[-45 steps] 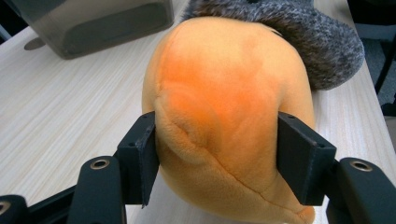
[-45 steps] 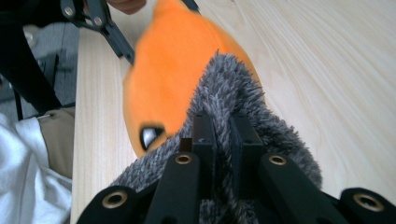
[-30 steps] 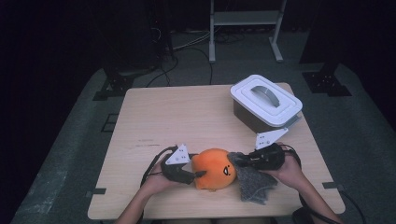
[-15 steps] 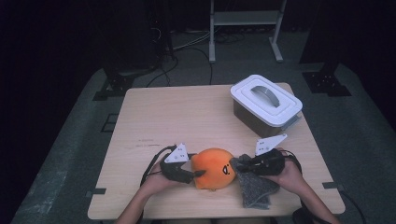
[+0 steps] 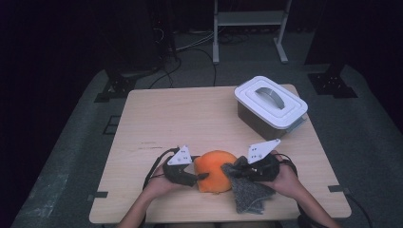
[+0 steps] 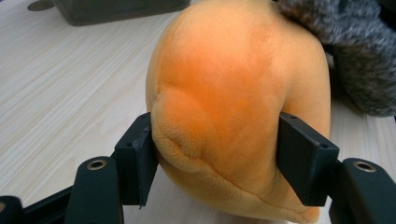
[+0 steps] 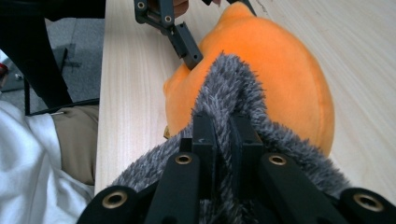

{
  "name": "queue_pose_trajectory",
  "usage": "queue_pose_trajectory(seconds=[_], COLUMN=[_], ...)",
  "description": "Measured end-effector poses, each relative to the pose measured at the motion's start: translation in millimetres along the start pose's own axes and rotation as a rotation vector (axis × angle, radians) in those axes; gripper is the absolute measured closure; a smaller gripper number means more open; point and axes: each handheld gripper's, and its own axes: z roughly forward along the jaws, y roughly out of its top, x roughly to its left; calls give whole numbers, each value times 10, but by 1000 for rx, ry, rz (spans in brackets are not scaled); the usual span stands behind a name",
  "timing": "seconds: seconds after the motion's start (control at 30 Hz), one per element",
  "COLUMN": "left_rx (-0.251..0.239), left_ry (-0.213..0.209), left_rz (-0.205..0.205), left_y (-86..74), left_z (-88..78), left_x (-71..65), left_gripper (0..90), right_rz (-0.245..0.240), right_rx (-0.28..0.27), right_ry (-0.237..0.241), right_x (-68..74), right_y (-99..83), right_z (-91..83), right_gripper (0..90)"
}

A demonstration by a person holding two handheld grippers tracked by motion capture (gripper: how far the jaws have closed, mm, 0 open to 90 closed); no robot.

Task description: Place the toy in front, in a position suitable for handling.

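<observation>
Near table edge: orange plush toy (image 5: 216, 170) lies between both grippers.
Left gripper (image 6: 215, 158): jaws clamped on the plush's side.
Right gripper (image 7: 222, 135): jaws pinched together on grey furry cloth (image 5: 249, 192), draped against the plush.

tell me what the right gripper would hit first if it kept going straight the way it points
Probably the orange plush toy: the right gripper, shut on the grey furry cloth, points straight at it, cloth already draped against it.
</observation>
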Motion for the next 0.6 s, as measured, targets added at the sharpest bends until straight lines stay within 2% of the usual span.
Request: queue_pose_trajectory(seconds=[0.17,0.2,0.3,0.47,0.6], left_rx=[0,2,4,-2,-7], left_ry=[-3,-3,0,-8,-15], left_rz=[5,20,46,88,98], left_y=[24,31,59,85,102], left_z=[11,13,22,19,16], left_x=[-15,-21,-56,-108,-133], left_gripper=[344,340,338,336,329], right_rz=[50,68,85,72,80], right_rx=[22,40,29,-22,-43], right_ry=[9,6,5,-31,-37], right_x=[-10,-18,-29,-117,-268], right_y=[-195,-277,-306,-141,8], right_z=[-49,-74,-119,-246,-240], right_gripper=[816,816,816,815,815])
